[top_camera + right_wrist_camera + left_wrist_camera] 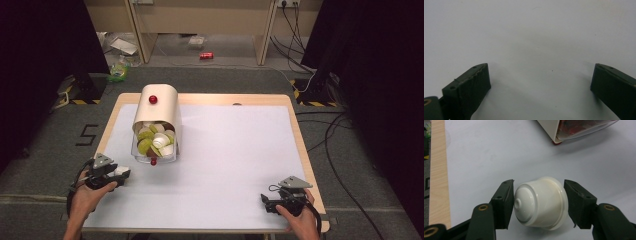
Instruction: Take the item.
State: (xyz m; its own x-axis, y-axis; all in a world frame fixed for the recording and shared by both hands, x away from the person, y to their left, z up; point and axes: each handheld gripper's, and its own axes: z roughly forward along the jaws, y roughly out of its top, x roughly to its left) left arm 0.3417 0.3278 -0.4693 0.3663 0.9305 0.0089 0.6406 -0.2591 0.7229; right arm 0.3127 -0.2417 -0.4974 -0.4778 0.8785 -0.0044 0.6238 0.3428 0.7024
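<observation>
The left tongs point(538, 202) sit low over the white mat point(230, 165) near the surface's point(300, 140) left front corner, and a small white capsule point(541, 203) lies on its side between their 2 black jaws. In the left gripper view, the capsule's domed bottom faces the left jaw and seems to touch it, while its wide rim faces the right jaw with a thin gap there. From this angle it is hard to tell whether the left pad truly presses or only rests against the dome, so the tongs read as loosened around the capsule rather than clamped on it. The capsule lies on the mat. From the high view it appears as a pale spot at the tip of the left tongs point(120, 172), just in front of and to the left of the dispenser.

That dispenser point(157, 112) is a cream, arch-topped box with a red knob point(153, 99), standing toward the back left of the mat. Its clear tray point(152, 155) is heaped with green, white and brown capsules, well apart from the one between the jaws.

The right tongs point(265, 202) lie near the surface's right front corner, held by the person's right hand point(300, 215). In the right gripper view their 2 jaws stand wide apart over bare mat, with nothing between them.
</observation>
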